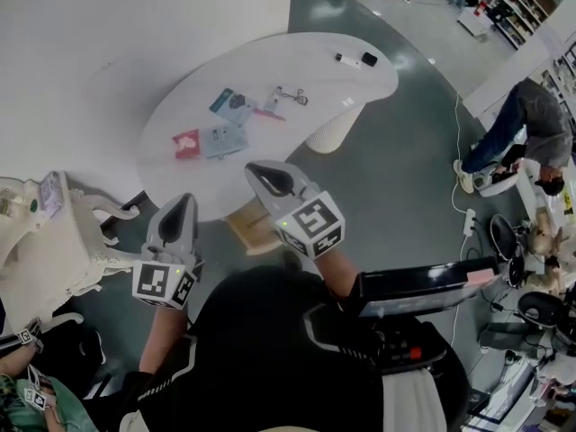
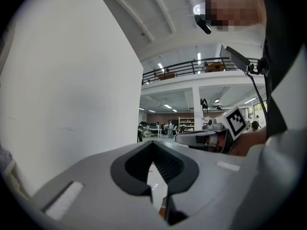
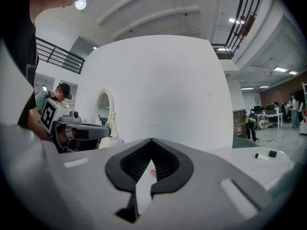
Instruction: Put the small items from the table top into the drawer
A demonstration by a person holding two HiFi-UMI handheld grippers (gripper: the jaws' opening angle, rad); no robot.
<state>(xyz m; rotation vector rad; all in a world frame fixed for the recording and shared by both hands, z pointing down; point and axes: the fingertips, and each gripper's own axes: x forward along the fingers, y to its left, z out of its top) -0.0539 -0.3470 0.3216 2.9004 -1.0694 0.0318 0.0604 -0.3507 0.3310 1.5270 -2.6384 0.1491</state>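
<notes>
The white oval table [image 1: 180, 183] carries the small items: a red packet [image 1: 186, 142], a grey-teal packet [image 1: 222, 139], a teal card [image 1: 232, 104], a pink item [image 1: 268, 111], a metal curler-like tool [image 1: 292, 95], and a white stick with a black piece [image 1: 355, 58] at the far end. My left gripper [image 1: 184, 201] [image 2: 153, 143] hovers at the table's near edge, shut and empty. My right gripper [image 1: 256, 167] [image 3: 152, 140] is over the near edge, also shut on nothing. A light brown drawer-like box [image 1: 254, 228] shows under the table between the grippers.
An ornate white dresser [image 1: 54, 241] stands at the left. The table's white pedestal [image 1: 337, 129] stands on the grey floor. At the right a person [image 1: 531, 124] crouches among cables and gear. A dark screen [image 1: 423, 291] sits near my right side.
</notes>
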